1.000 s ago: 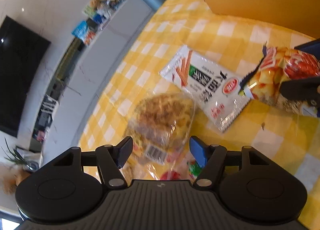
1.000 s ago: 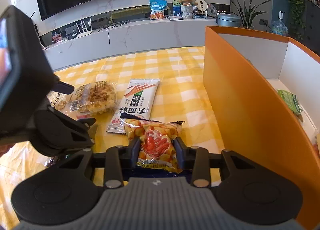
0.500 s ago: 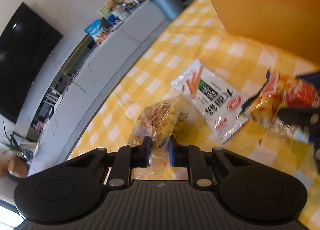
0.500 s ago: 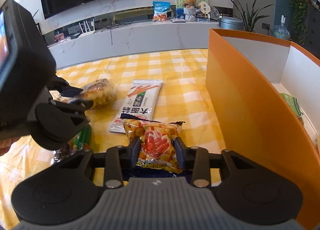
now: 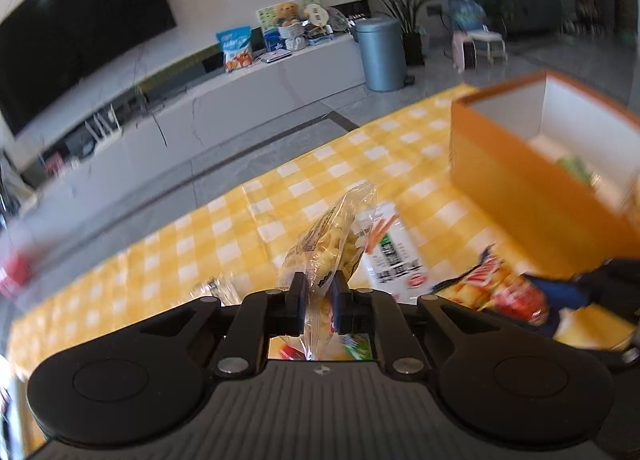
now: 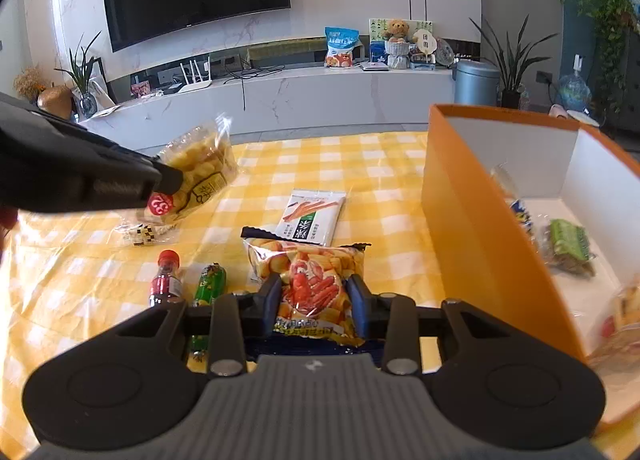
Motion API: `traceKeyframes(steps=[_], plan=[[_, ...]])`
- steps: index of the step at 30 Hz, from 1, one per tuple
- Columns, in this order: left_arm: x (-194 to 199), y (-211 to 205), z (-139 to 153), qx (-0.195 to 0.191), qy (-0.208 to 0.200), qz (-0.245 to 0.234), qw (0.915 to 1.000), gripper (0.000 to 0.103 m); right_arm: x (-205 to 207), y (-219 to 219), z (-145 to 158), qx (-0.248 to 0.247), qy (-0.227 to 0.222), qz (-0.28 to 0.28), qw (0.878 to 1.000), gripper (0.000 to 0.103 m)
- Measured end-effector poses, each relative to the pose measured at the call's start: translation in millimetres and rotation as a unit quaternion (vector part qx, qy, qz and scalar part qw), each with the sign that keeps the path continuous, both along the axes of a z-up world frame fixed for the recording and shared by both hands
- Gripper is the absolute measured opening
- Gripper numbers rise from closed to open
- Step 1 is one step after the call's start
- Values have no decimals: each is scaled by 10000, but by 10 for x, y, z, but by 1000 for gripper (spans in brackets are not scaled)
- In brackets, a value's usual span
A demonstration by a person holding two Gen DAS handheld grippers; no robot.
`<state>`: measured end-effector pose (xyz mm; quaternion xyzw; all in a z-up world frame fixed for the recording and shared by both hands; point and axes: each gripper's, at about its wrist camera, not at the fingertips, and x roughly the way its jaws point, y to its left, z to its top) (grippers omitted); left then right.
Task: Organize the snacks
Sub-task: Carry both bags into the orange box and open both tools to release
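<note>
Left gripper (image 5: 319,292) pinching 1 clear waffle bag (image 5: 334,234); right gripper (image 6: 313,302) clamping 1 shrimp chip bag (image 6: 310,284). On cloth: 1 white packet (image 6: 314,216), 2 small bottles (image 6: 166,280).

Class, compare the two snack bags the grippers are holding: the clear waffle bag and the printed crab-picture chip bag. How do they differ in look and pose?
The waffle bag is see-through, showing yellow pieces; the chip bag is opaque, printed with a red crab. The left gripper pinches the waffle bag thin at one end, so it sticks up off the cloth; the right gripper clamps the chip bag across its width, lying flatter. Both are gripped, neither yet in the orange box.
</note>
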<state>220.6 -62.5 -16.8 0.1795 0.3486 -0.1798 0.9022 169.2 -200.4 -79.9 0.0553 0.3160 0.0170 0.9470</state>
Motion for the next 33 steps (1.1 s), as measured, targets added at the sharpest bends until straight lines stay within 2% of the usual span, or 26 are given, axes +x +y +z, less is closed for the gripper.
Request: traceKeyframes(steps=[3,7,12,16,25,33], plan=[[-121,91,172,-461,179,145,9987,13,-118,-3,165,108,-134,103,9998,35],[-291,189,391,-880,237,314,9953,13,-293,-62,414,288,-313,125,9990,35],[-484,176,678,-1413,275,250,9893,12,-556,-222,729,401,-670,169,9968,35],[-598,39,891,-1761,310,18,9839,11,-725,-458,938,480,-846,85,9952,35],[-687,-520,1023,-1791,243,-511,9822,9,-915,-1127,1201,334,-929,-438,9942,35],[-577,-1063,961,-1708,497,-1047,9785,9,-718,-1610,1090,277,-301,-693,9968,35]])
